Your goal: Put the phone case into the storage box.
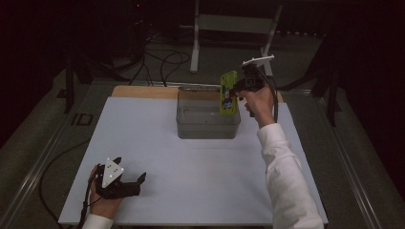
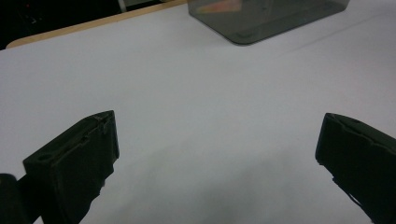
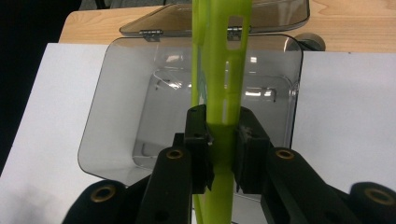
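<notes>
- Two grippers under my control: right gripper (image 3: 223,149) clamps the green package (image 3: 219,70), held upright above the clear bin (image 3: 93,130).
- Left gripper (image 2: 217,154) rests on the white table (image 2: 187,93), jaws spread, holding nothing.

Lime-green flat package (image 1: 229,93), printed picture on its face, hanging upright on edge right of centre in the upper frame, over the right end of the clear smoky plastic bin (image 1: 184,117), lid (image 3: 261,16) flipped back behind, inside bare.
</notes>
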Demonstrator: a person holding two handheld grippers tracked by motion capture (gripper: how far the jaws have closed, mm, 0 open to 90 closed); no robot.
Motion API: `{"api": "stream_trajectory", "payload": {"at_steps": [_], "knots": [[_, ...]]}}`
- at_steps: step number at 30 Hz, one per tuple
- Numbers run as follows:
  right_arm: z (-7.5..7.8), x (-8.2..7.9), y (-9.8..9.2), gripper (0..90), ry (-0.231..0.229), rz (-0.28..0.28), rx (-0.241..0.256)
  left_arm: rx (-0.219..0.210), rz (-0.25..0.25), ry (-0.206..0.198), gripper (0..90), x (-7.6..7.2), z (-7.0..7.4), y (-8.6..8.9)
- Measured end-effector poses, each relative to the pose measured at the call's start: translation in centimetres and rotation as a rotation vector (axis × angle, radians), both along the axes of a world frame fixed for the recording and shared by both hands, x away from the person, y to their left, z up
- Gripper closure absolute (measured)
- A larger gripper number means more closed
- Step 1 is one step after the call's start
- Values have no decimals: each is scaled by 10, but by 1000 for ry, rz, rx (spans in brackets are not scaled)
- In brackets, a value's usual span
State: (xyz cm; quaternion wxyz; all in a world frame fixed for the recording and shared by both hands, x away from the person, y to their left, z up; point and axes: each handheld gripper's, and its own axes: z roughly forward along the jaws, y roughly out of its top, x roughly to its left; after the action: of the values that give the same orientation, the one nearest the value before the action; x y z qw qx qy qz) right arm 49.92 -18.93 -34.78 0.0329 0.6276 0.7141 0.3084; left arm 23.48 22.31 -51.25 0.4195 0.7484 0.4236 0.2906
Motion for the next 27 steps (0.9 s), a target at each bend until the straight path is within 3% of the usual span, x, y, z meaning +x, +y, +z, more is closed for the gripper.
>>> {"api": "stream_trajectory", "payload": {"at_steps": [27], "knots": [[-25, 11, 0, 779, 31, -31, -37, -1, 1, -3, 0, -1, 1, 1]]}}
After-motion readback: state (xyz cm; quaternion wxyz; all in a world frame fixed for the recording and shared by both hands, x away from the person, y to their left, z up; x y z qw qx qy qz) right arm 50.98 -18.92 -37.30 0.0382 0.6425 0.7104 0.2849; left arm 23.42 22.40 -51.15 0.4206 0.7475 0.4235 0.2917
